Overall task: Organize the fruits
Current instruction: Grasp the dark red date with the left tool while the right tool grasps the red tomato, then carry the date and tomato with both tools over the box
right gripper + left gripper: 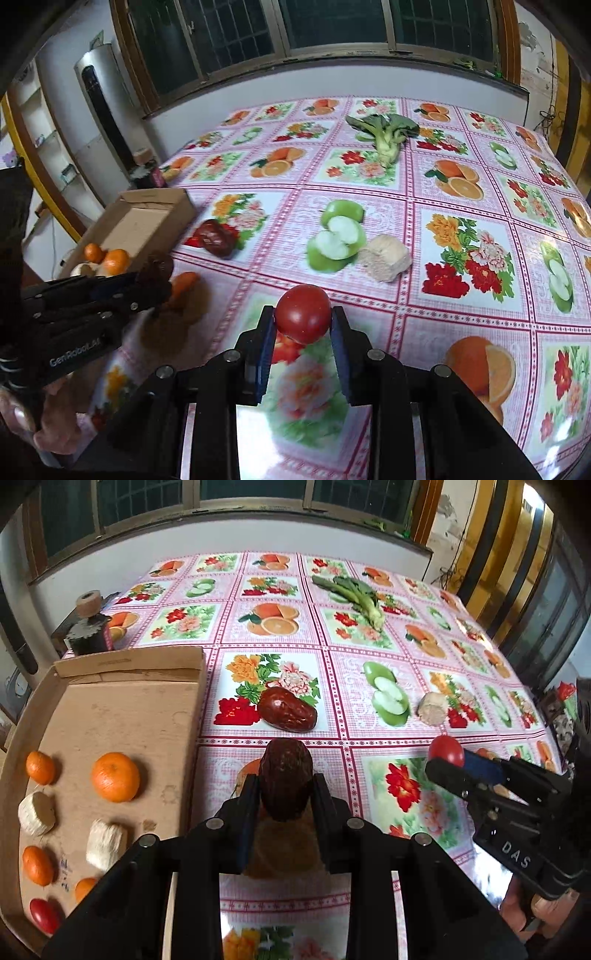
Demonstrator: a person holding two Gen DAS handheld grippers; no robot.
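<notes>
Your left gripper is clamped on a dark red, wrinkled dried jujube, both fingers pressed to its sides, held above the flower-and-fruit printed pink tablecloth just right of the shallow brown cardboard tray. An orange piece shows partly behind the jujube; can't make out what it is.

Your right gripper is closed on a small round red tomato, blue pads touching each side, lifted over the cloth.

In the tray: several orange mandarins, two pale cream fibrous cylinders, one red tomato near its front corner.

Loose on the cloth: a second glossy dark red jujube beyond your left gripper, near the tray; a pale fibrous chunk past your right gripper, beside the printed green apple; a green leafy vegetable stalk well away, toward the far edge below the window.
</notes>
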